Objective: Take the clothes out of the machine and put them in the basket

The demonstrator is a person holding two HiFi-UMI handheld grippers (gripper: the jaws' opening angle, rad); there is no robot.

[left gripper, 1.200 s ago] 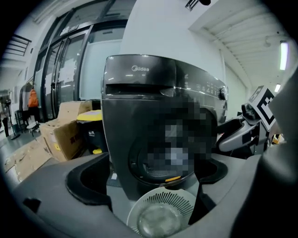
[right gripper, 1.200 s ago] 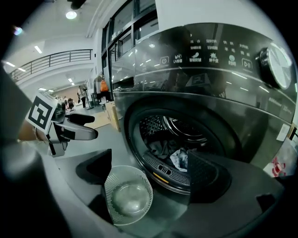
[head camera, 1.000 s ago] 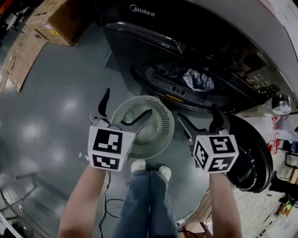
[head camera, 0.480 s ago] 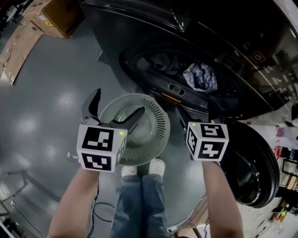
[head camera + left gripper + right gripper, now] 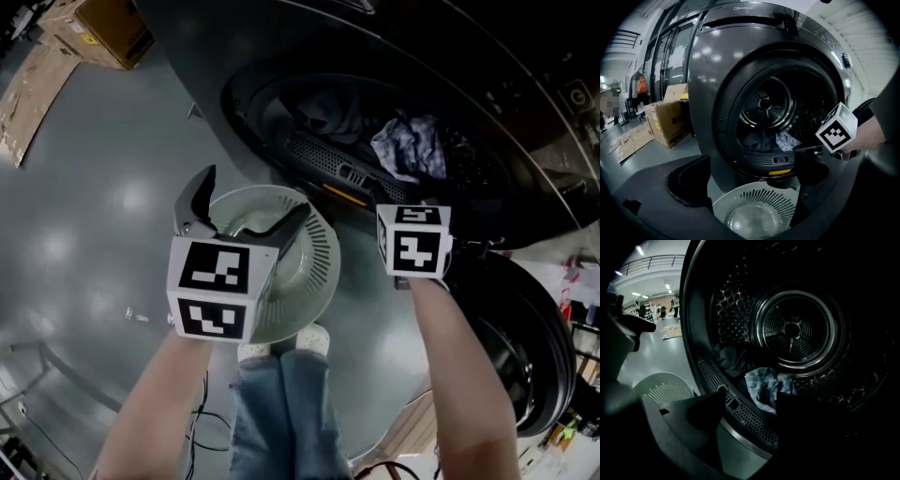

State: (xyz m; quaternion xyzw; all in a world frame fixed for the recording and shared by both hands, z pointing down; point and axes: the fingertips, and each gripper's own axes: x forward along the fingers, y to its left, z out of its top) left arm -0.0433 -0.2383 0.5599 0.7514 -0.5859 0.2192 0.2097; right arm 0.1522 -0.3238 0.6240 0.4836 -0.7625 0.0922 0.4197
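The right claw (image 5: pixel 750 401), half open with its jaws just closing on nothing, faces the pale cloth (image 5: pixel 761 386) in the machine's drum (image 5: pixel 797 329), while the left claw (image 5: pixel 251 197) gapes empty above the basket (image 5: pixel 317 274).

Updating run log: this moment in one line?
right gripper: jaws just closing, patterned cloth ahead, ungripped | left gripper: open over basket | basket: empty

Dim, fisheye-warped frames, ceiling glare on grey floor (image 5: pixel 112 216) (drum (image 5: pixel 797 329) nearly black).
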